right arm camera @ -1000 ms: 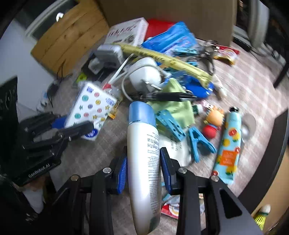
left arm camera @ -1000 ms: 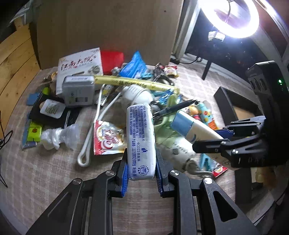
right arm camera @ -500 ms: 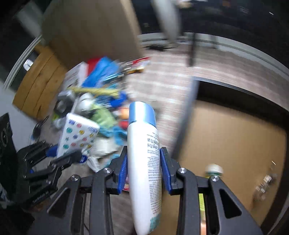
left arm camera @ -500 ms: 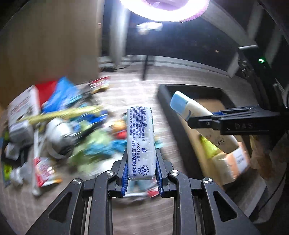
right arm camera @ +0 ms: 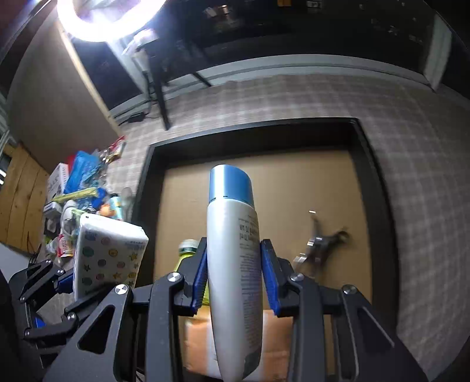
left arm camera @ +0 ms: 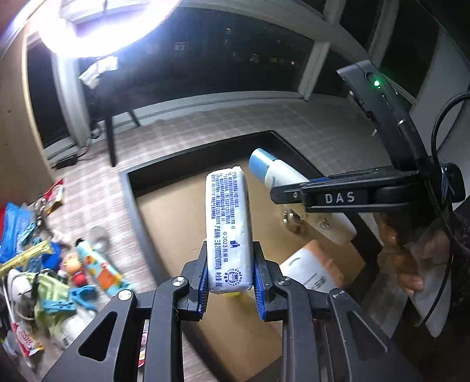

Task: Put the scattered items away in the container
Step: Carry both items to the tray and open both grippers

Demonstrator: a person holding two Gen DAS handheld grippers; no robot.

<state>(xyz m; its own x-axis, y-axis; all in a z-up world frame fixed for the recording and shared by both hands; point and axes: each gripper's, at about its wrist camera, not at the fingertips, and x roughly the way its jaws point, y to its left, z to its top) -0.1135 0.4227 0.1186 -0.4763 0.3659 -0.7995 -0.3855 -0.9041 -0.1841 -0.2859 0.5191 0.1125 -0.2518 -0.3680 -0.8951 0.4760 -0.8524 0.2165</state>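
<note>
My left gripper (left arm camera: 230,282) holds a white tissue pack (left arm camera: 229,229) with blue print upright between its blue pads. Its jaws are opening slightly, and the pads still touch the pack. My right gripper (right arm camera: 234,264) is shut on a white bottle with a blue cap (right arm camera: 232,235). Both hang over the black-rimmed container (right arm camera: 147,176) with a brown floor. The left wrist view shows the right gripper (left arm camera: 293,195) and its bottle (left arm camera: 270,170) to the right. The right wrist view shows the left gripper (right arm camera: 58,282) and the pack (right arm camera: 108,252) at lower left.
Inside the container lie an orange pack (right arm camera: 194,338), a yellow-green bottle (right arm camera: 188,246) and a metal piece (right arm camera: 320,246). The pile of scattered items (left arm camera: 44,264) covers the checked tablecloth left of the container. A ring light (left arm camera: 102,26) glares at the top.
Both grippers have swung right from above the pile to above the container, carrying the tissue pack and the bottle. Both wrists have rolled along the way.
</note>
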